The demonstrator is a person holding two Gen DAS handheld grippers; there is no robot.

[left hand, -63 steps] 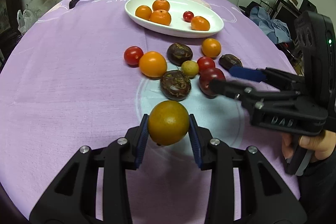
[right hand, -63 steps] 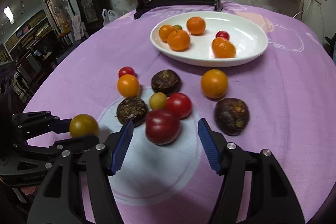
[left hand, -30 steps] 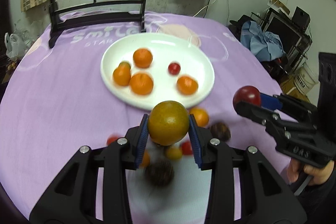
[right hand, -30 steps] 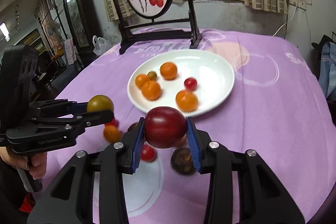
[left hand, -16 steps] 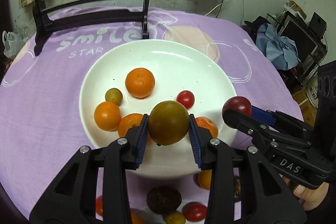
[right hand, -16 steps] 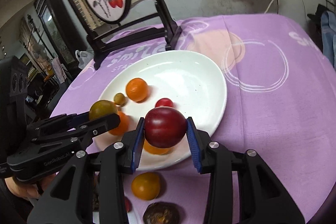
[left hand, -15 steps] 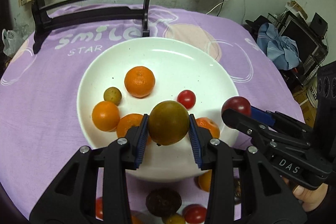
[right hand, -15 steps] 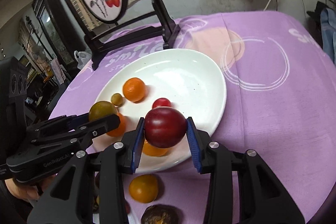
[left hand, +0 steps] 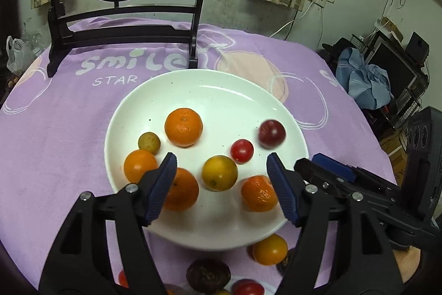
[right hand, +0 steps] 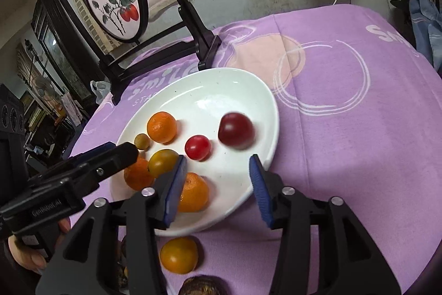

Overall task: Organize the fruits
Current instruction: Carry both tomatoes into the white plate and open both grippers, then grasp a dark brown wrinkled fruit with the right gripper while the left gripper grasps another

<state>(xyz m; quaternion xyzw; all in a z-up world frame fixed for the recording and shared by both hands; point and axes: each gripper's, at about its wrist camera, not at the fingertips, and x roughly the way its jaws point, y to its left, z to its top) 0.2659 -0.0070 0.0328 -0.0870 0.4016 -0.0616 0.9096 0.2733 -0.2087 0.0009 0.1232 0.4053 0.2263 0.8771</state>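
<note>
Both grippers hang over the white plate (left hand: 129,112), jaws opening, nothing between them. Beyond the left gripper (left hand: 221,184) the yellow-green fruit (left hand: 219,172) lies mid-plate; beyond the right gripper (right hand: 216,185) the blurred dark red plum (right hand: 236,130) sits near the plate's rim and might roll off onto the purple cloth (right hand: 359,156).

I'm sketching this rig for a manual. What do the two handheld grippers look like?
Both are matte black plastic. The left gripper and right gripper have angular fingers with cut-out windows, silver screws at the joints and ribbed blue pads. Each body carries small pale lettering, too blurred to read.
</note>
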